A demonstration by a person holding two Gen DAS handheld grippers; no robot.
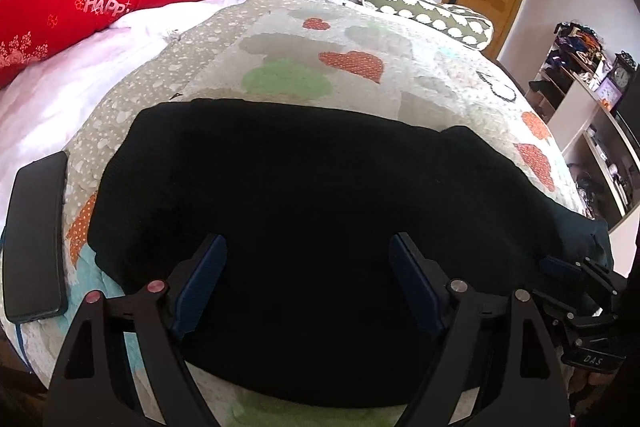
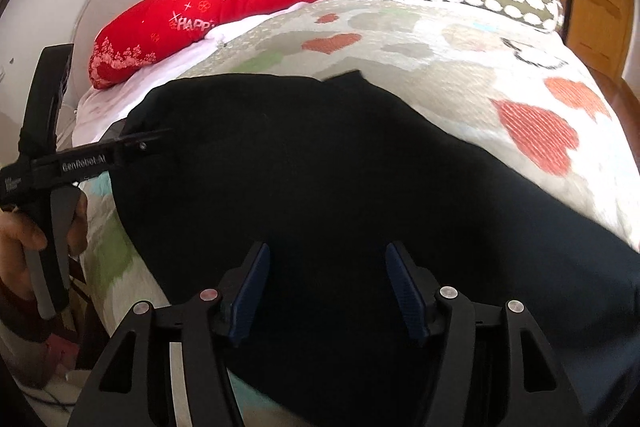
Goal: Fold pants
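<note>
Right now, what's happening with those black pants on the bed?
A person holds a tool in each hand over the black pants, which lie spread on the heart-patterned quilt. The left tool and the right tool are both open and hover above the dark cloth, gripping nothing. A phone lies beside the pants.

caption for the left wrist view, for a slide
Open left gripper above black pants on a quilt.

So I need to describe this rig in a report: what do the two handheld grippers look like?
Both are black. The left gripper and right gripper have angular black linkage arms with round silver or red pivot bolts, and jaws lined with ribbed dark-blue pads. White "GenRobot.AI" lettering marks the left one's body; it has a grey trigger.
</note>
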